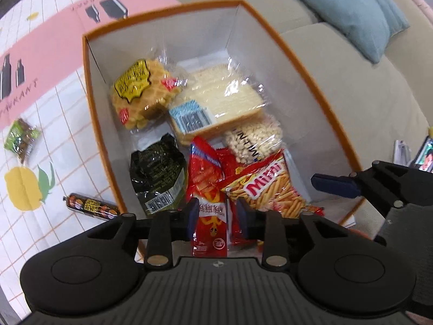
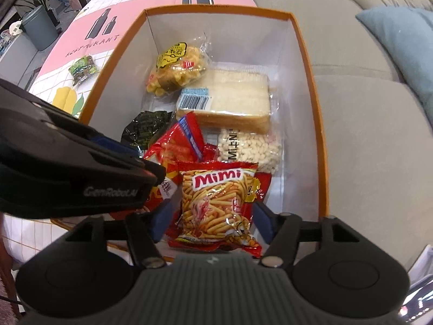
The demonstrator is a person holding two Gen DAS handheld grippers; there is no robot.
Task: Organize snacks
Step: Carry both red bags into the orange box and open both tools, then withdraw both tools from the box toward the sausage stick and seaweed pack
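An orange-rimmed box (image 1: 86,81) (image 2: 305,54) holds a waffle pack (image 1: 140,89), wrapped bread (image 1: 216,94), a bag of white puffs (image 1: 254,138), a dark green packet (image 1: 154,173) and red snack bags. My left gripper (image 1: 217,215) is open over the box's near end, a narrow red packet (image 1: 211,214) standing loosely between its blue pads. My right gripper (image 2: 212,219) is open too, with the Mimi stick-snack bag (image 2: 219,203) lying between its fingers, not pinched. In the right wrist view the left gripper's black body (image 2: 81,173) crosses the left side.
On the patterned tablecloth (image 1: 54,54) left of the box lie a sausage stick (image 1: 92,205) and a small green packet (image 1: 21,138) (image 2: 82,67). A beige sofa (image 1: 351,94) with a blue cushion (image 1: 351,8) is to the right. A grey bin (image 2: 40,27) stands far left.
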